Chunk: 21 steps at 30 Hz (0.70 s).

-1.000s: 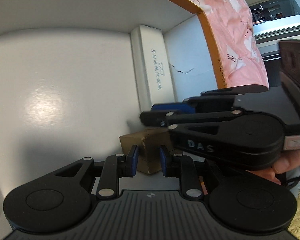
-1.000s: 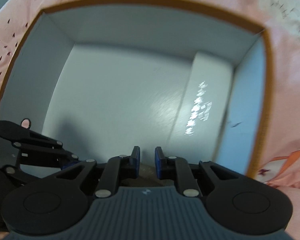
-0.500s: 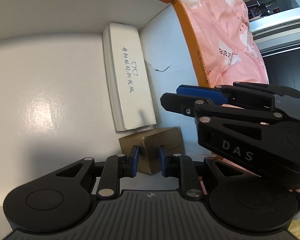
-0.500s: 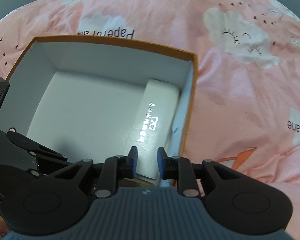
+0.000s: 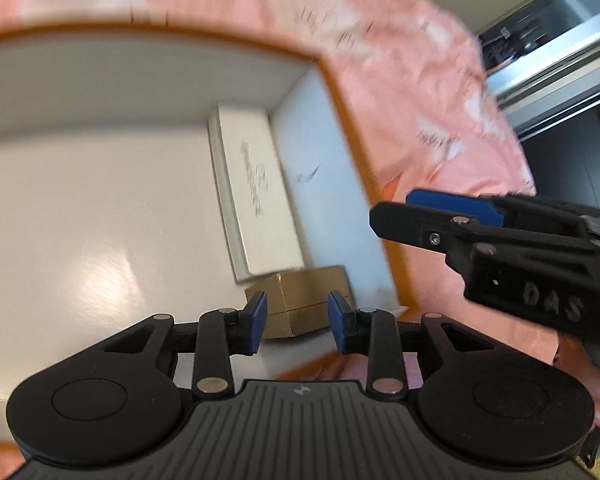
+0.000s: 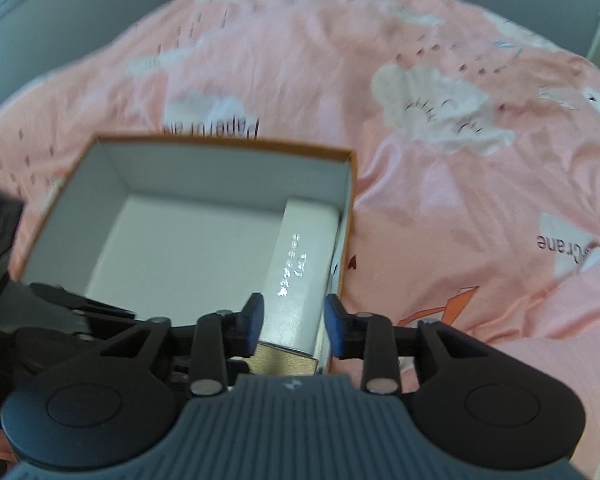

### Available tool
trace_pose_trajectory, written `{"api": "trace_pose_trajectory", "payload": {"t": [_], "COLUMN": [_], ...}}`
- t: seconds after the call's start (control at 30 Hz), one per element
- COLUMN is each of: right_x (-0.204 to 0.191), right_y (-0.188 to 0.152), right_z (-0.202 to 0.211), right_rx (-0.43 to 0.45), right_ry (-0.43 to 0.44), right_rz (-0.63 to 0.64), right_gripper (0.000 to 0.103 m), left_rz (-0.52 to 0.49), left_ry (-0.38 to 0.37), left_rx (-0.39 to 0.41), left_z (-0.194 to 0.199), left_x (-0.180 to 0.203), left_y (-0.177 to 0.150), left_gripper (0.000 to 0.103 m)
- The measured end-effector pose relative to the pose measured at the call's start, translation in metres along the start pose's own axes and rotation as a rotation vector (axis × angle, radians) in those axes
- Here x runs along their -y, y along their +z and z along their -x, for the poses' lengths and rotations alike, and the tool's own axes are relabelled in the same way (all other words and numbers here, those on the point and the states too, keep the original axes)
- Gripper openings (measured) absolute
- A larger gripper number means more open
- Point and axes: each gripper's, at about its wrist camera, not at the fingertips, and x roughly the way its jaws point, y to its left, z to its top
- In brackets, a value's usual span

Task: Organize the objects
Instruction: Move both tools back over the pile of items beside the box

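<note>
Brown carton [image 5: 308,304] lying in near right corner of orange-rimmed box [image 5: 340,108], touching end of white case [image 5: 256,196] along right wall; both judged stowed. Left gripper [image 5: 297,322] being held above carton, jaws just opened, nothing gripped. Right gripper [image 6: 294,326] likewise released, empty, jaws just opened. Box floor leftward being left free; pink bedspread [image 6: 460,160] surrounding box.

Box [image 6: 350,184] had an orange rim and white inside. White carton [image 6: 300,272] carried silver print. Small brown carton [image 5: 308,304] beside it. Bedsheet [image 6: 440,180] pink with white clouds and dark dashes. Gripper pads [image 5: 256,320] blue on black frames.
</note>
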Motion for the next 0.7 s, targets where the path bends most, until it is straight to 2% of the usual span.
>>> {"api": "trace_pose_trajectory", "payload": {"t": [0.13,0.23,0.33,0.5,0.7], "right_x": [0.004,-0.007,-0.026,-0.061,-0.084], "right_y": [-0.028,-0.058,-0.093,-0.141,-0.184], "right_z": [0.032,0.048,0.058,0.061,0.054], "right_rx": [0.116,0.169,0.214,0.218,0.098], "right_ry": [0.061,0.094,0.128,0.165,0.202], "right_rz": [-0.117,-0.137,-0.132,-0.109,-0.104], "right_gripper": [0.043,0.045,0.05,0.05,0.051], "left_rz": [-0.13,-0.193,-0.217,-0.19,-0.183], "left_ry": [0.062,0.106,0.143,0.233,0.298], "left_rx": [0.178,0.233,0.241,0.237,0.166], "left_z": [0.058,0.091,0.113,0.125,0.12], "left_x": [0.016,0.023,0.022,0.006,-0.01], "left_y": [-0.031,-0.056,-0.083,-0.134,-0.179], "left_gripper": [0.037,0.037,0.037,0.037,0.037]}}
